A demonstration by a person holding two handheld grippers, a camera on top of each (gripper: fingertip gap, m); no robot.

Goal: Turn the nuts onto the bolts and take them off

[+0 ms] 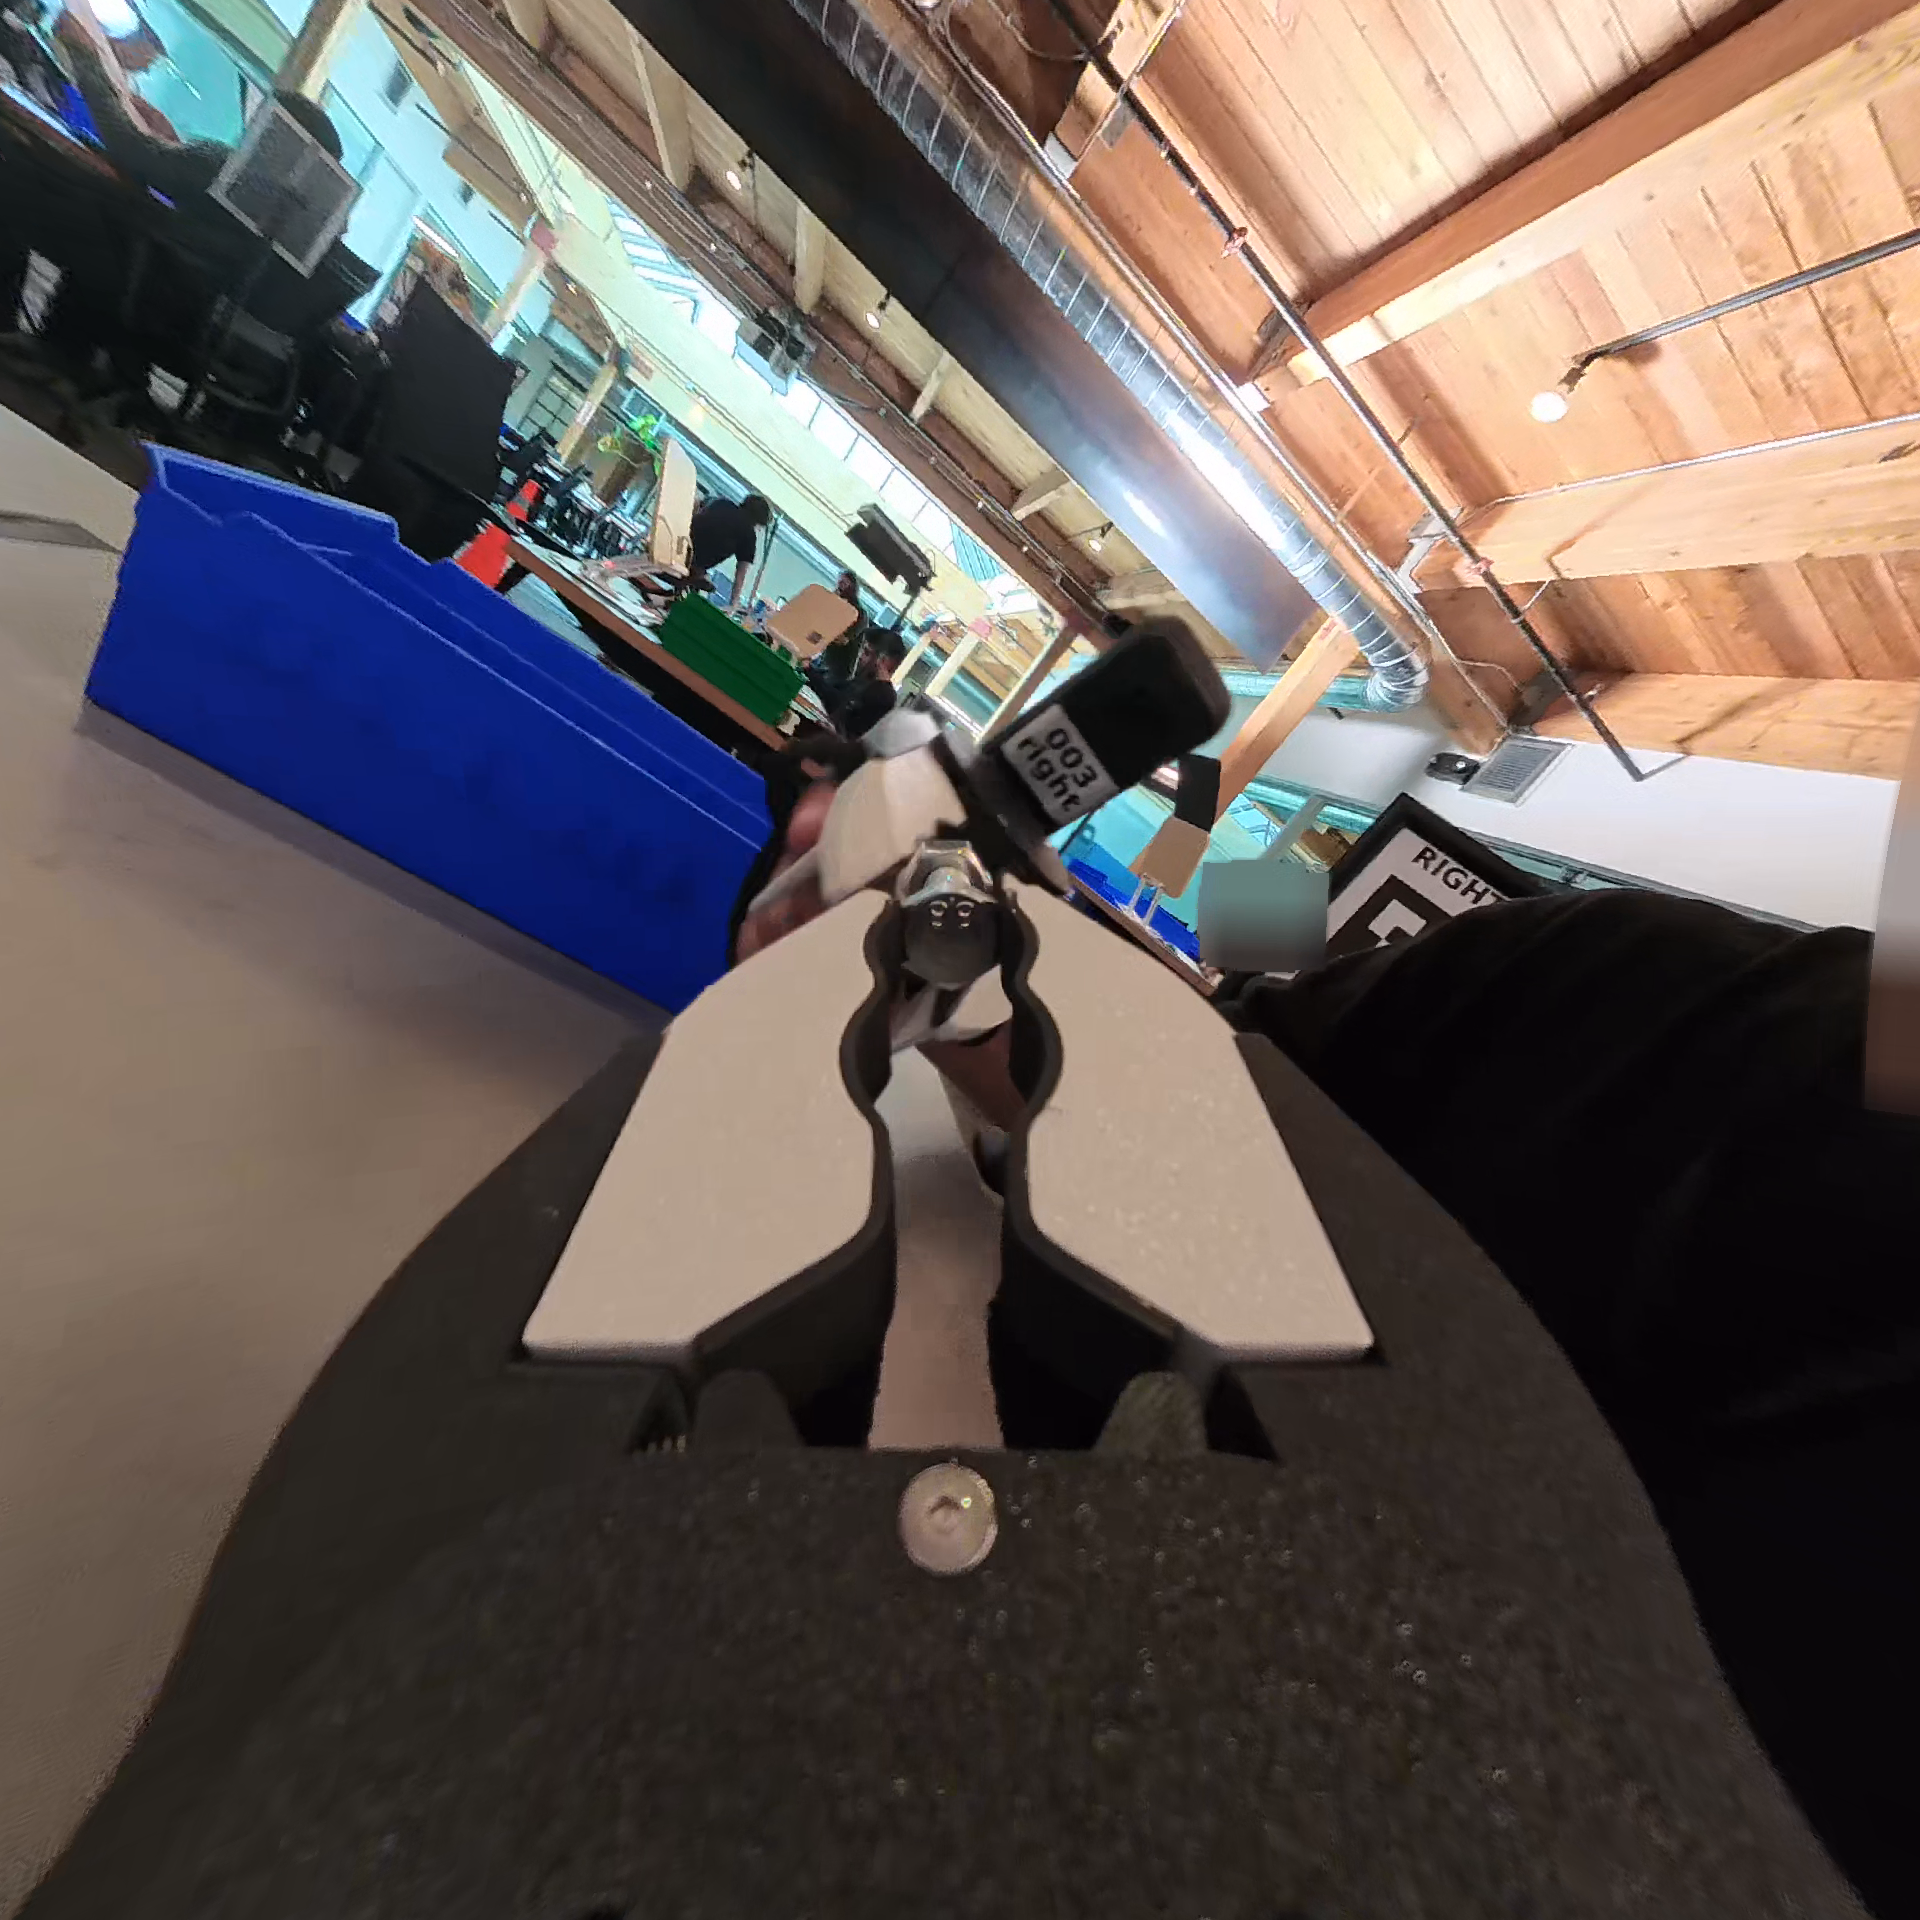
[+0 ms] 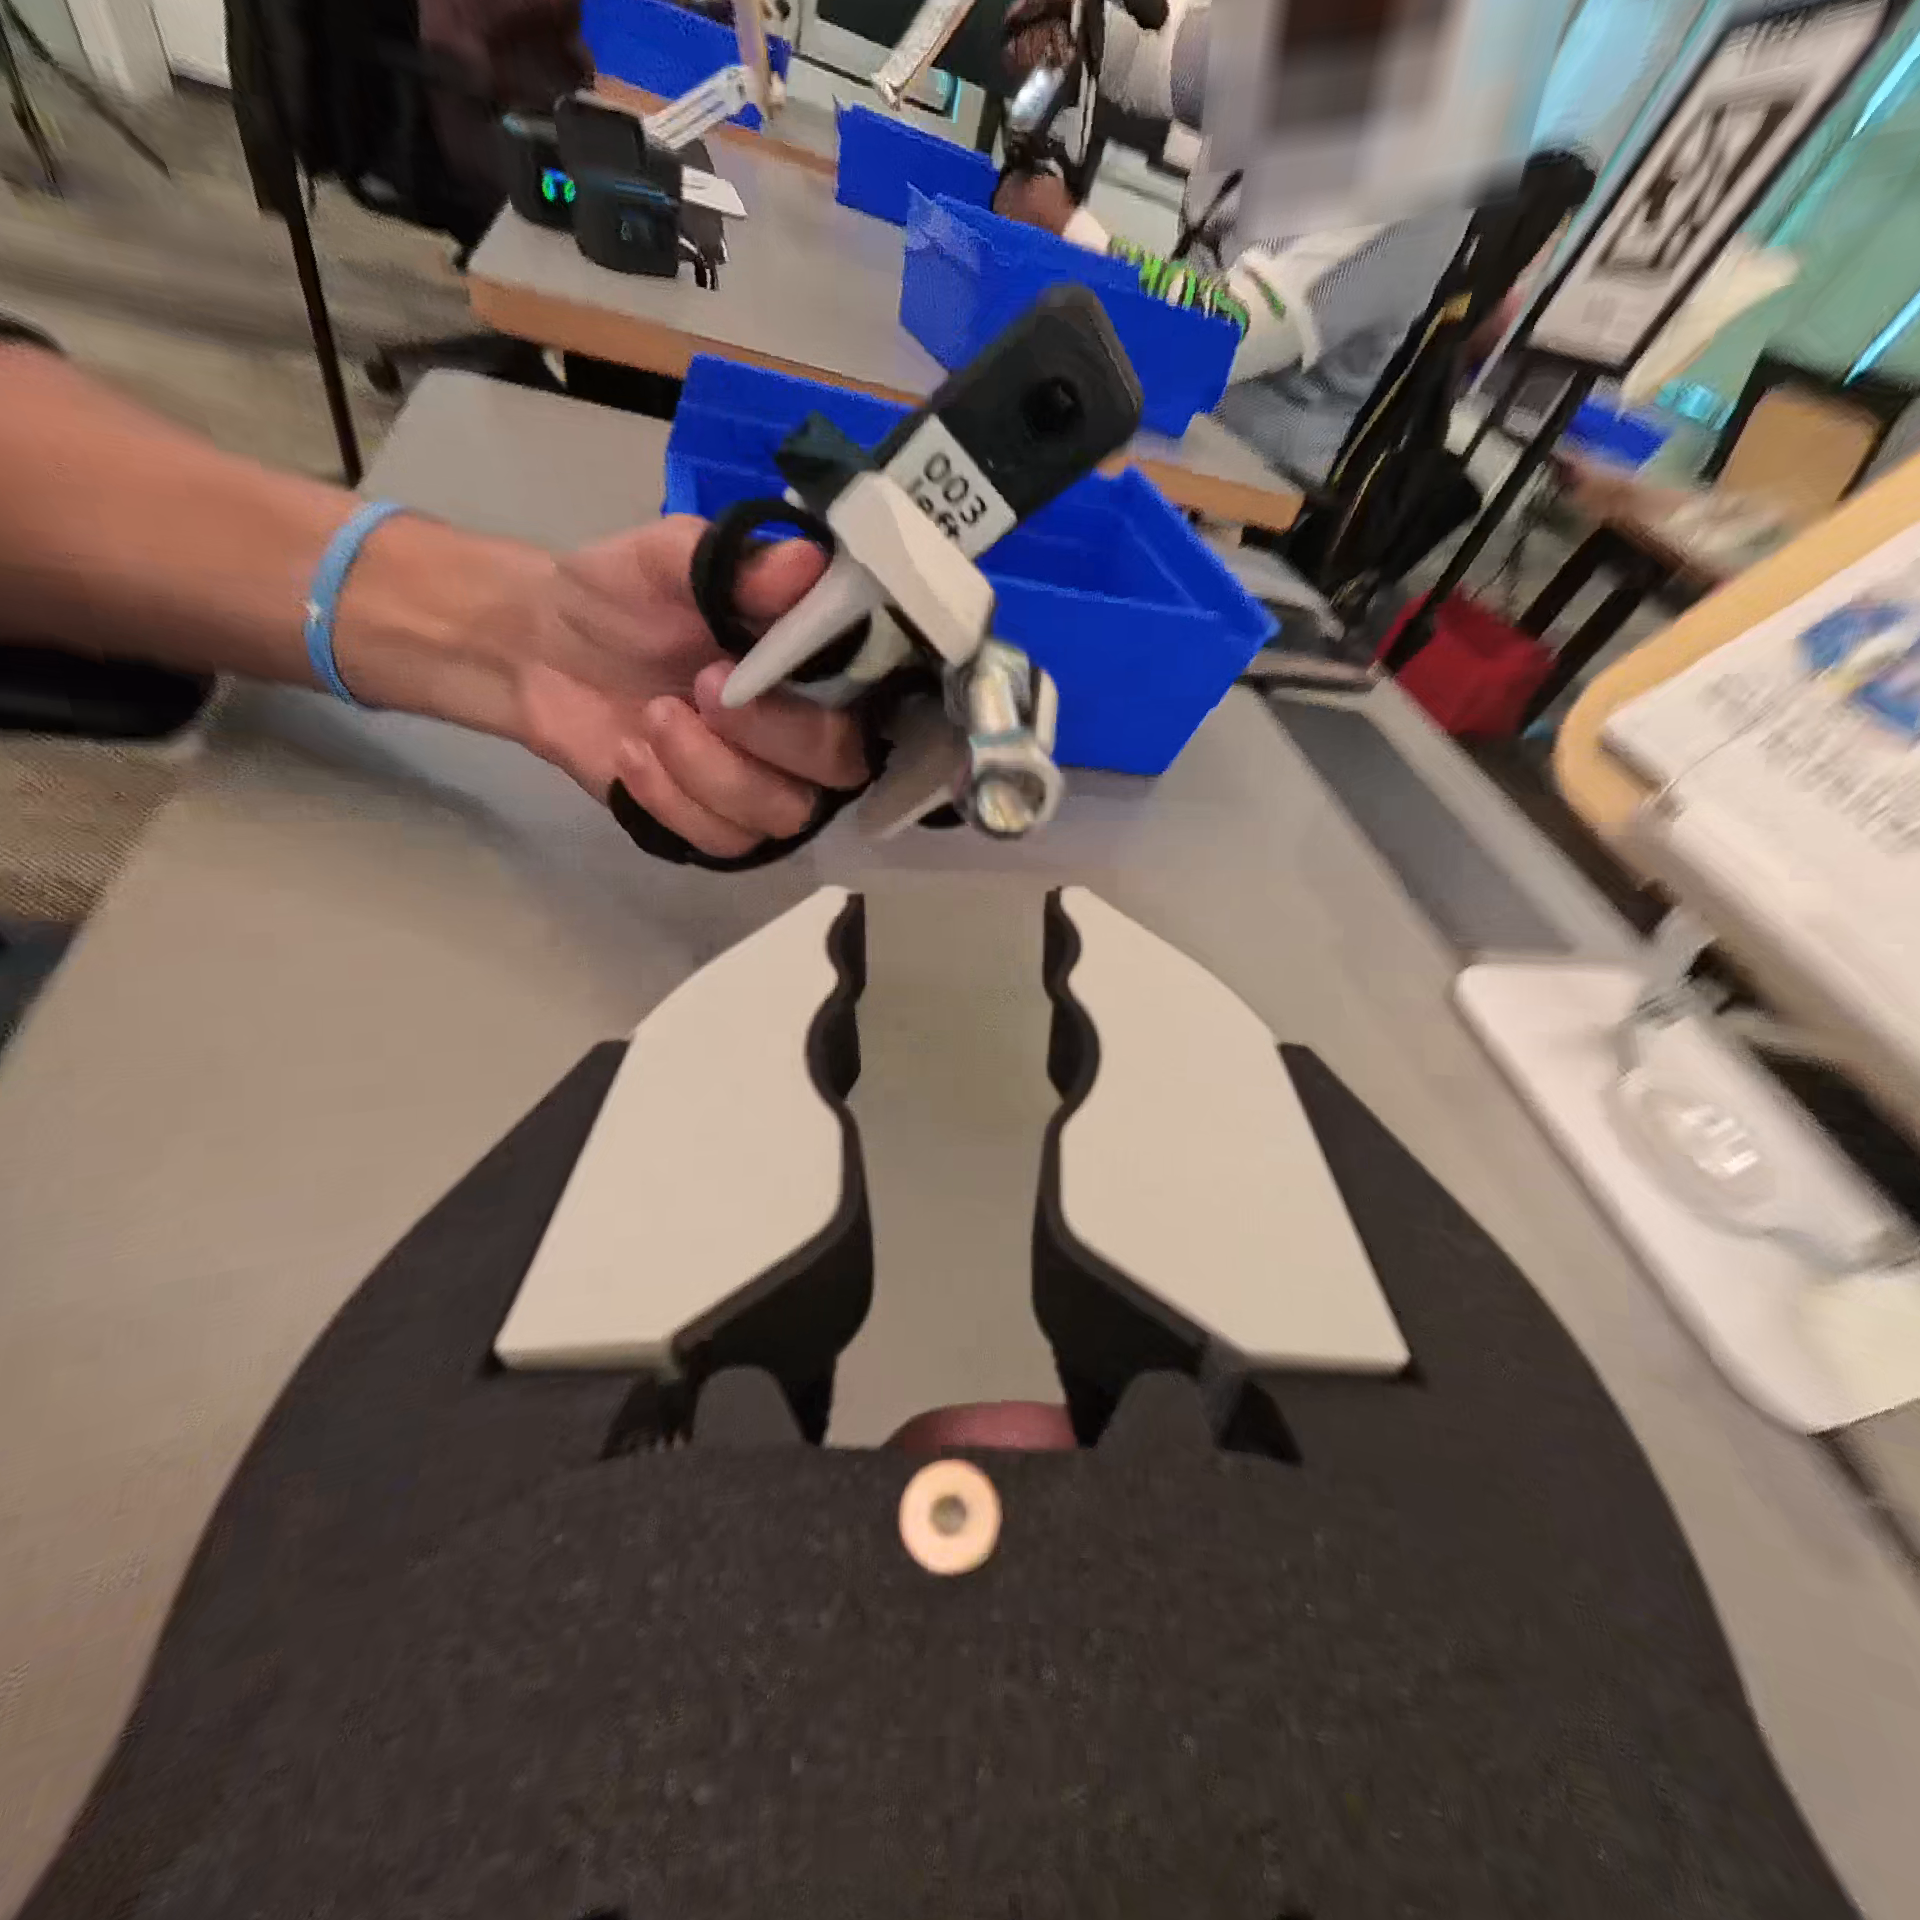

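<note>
In the left wrist view my left gripper point(image 1: 945, 920) is shut on the head end of a silver bolt point(image 1: 940, 940), held in the air and pointing away from the camera. A silver hex nut point(image 1: 938, 881) sits on the bolt farther out. The right wrist view shows the same left gripper point(image 2: 982, 717) in a person's hand point(image 2: 644, 686), with the bolt point(image 2: 995, 691) sticking out and the nut point(image 2: 1016, 784) at its free end. My right gripper point(image 2: 951, 920) is open and empty, its fingertips point(image 2: 821, 935) just short of the nut. It also shows beyond the bolt in the left wrist view point(image 1: 894, 821).
A blue bin point(image 2: 1132, 634) stands on the grey table point(image 2: 312, 1039) behind the grippers; it is at the left in the left wrist view point(image 1: 416, 707). A white tray point(image 2: 1558, 1143) with a clear plastic item lies at the right. A black sleeve point(image 1: 1558, 1143) fills the right side. My right fingertips sit around 4 cm from my left ones.
</note>
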